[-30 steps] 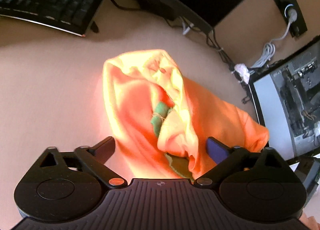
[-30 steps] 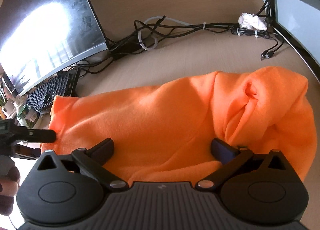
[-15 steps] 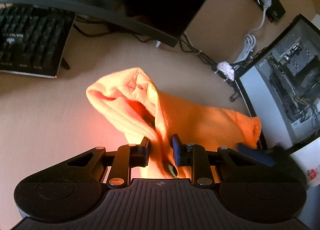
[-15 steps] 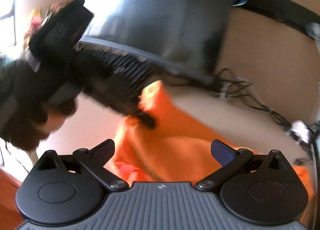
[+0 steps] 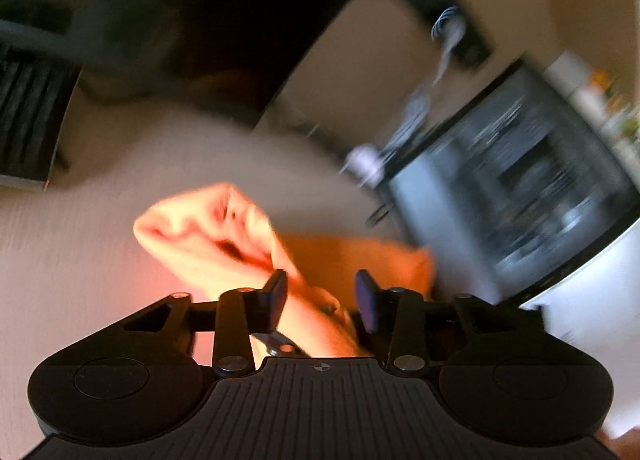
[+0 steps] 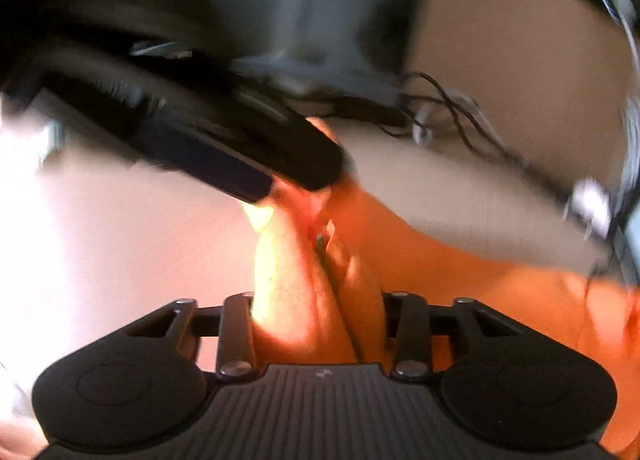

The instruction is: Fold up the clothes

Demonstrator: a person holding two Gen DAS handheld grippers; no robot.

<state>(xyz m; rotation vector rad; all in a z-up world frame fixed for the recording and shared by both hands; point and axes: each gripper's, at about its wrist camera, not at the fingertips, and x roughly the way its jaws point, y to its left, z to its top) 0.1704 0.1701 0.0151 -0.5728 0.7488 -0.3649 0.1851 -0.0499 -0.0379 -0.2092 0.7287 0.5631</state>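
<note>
Right gripper (image 6: 318, 324), wide open a second ago, now closing on bunched orange garment (image 6: 304, 300); cloth fills its jaws. Left gripper (image 5: 320, 296), clamped a moment back, now opening, fold between pads. Handover likely. Garment: soft, fleecy, crumpled, draped over tan desk (image 5: 100, 228).

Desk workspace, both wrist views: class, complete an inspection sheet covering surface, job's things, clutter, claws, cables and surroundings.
Surface: tan desk, motion-blurred.
Job's things: orange garment, bunched, one end gathered between the claws.
Clutter: white crumpled wad beside the cables.
Claws: left claw opening, cloth between its jaws; right claw closing on a cloth fold.
Cables: dark tangle behind the garment.
Surroundings: keyboard, monitor, computer case.
</note>
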